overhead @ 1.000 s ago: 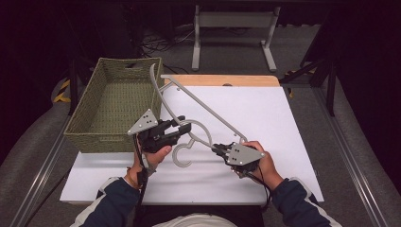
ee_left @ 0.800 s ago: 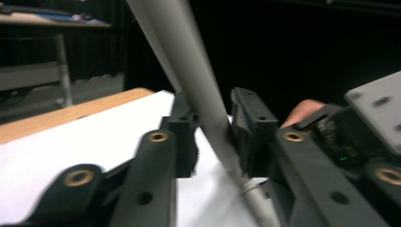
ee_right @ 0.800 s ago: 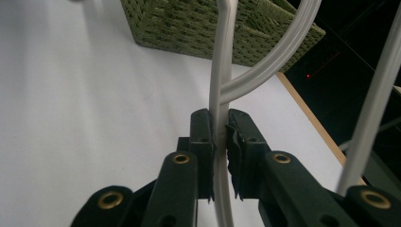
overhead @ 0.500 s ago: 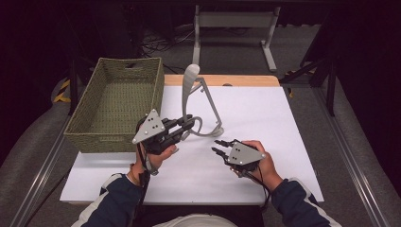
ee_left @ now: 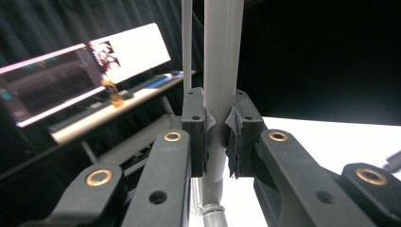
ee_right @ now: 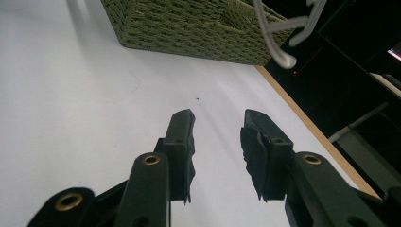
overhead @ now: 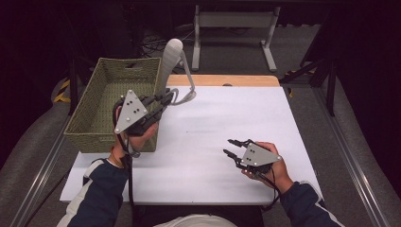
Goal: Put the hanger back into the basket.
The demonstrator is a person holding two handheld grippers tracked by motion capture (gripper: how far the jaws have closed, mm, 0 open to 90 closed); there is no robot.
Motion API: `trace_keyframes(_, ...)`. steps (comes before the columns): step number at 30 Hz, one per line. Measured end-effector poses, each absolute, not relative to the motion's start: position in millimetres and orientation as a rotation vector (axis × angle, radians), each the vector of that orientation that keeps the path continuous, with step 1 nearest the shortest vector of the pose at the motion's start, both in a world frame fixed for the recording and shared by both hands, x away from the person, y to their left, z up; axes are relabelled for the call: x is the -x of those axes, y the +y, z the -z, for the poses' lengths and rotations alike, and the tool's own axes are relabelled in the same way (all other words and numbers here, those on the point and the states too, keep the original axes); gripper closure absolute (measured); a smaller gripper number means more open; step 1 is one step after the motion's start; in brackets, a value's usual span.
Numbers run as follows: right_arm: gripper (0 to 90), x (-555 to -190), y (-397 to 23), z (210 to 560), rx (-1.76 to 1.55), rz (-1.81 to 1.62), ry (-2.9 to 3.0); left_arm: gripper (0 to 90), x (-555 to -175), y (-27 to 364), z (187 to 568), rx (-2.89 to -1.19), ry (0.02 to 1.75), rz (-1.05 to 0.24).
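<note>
Thing in hand: grey plastic clothes hanger (overhead: 176, 71), being held upright near the upper centre of the high view, beside the right wall of the woven olive-green basket (overhead: 90, 113).
Left gripper (overhead: 163, 100): jaws clamping tight on a flat grey bar of the hanger, pads pressing both faces in the left gripper view (ee_left: 218, 94).
Right gripper (overhead: 231, 147): sitting low at the lower right of the high view, over the white surface (overhead: 227, 118); jaws just opening, partly apart, holding nothing (ee_right: 217, 127).
Likely handling: looking light, stiff and thin; smooth plastic, probably sliding or pivoting in a pinch at one point.
Where to grip: across a flat bar, as being done now, rather than the thin hook.
Risk: swinging against the basket rim while hanging from a single grip.
</note>
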State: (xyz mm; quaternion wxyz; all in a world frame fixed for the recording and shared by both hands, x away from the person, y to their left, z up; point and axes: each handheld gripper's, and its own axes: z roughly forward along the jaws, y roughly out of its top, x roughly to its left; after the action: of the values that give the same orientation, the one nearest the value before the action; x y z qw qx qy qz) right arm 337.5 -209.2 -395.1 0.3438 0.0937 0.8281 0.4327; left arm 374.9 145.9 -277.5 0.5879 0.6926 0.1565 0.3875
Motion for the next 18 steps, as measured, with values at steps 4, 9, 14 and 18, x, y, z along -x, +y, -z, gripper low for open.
trace_keyframes(4,62.8,-338,-208,396,-0.249,-1.128,2.161,79.8,-374,156,265,-1.579,0.364,-0.966)
trace_keyframes(9,61.6,-339,-206,398,-0.240,-1.122,2.175,79.8,-377,174,256,-1.571,0.380,-1.055)
trace_keyframes(14,60.2,-340,-205,401,-0.239,-1.119,2.193,79.8,-383,195,263,-1.603,0.442,-1.124)
trace_keyframes(18,60.0,-341,-204,403,-0.241,-1.118,2.202,79.8,-387,211,272,-1.630,0.481,-1.162)
